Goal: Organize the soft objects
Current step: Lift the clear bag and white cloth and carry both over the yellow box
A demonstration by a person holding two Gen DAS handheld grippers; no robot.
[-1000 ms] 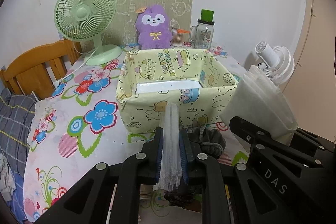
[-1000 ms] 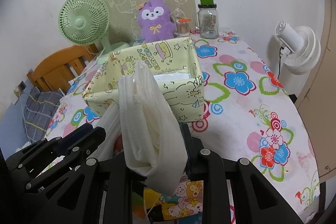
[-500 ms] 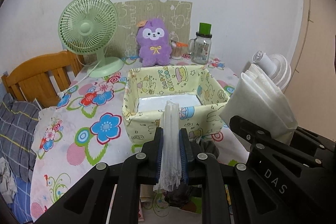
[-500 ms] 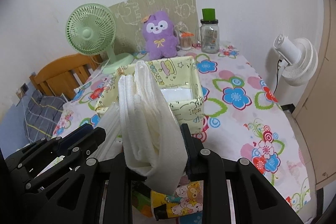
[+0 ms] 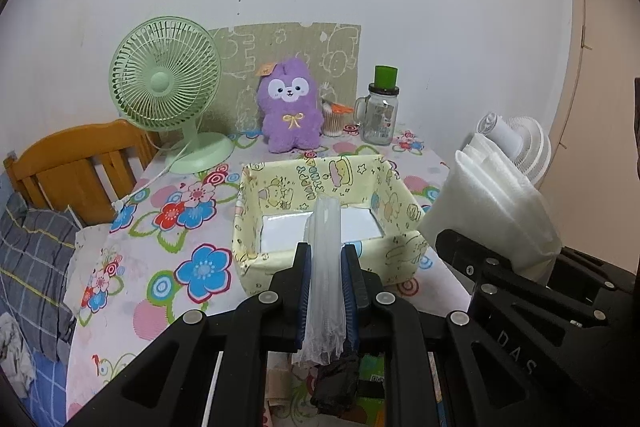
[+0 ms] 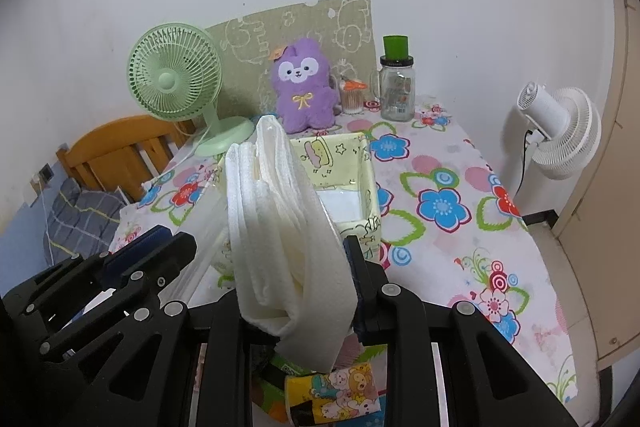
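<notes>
Both grippers are clamping one pack of white cloths: the left gripper (image 5: 326, 263) is pinching the pack's clear plastic edge (image 5: 325, 291), while the right gripper (image 6: 298, 259) is squeezing the pack's thick folded end (image 6: 280, 227). Sharing the load is probably keeping the floppy pack from sagging. It is hanging above the table's (image 6: 460, 195) near edge, just short of the yellow box (image 5: 332, 195).
</notes>
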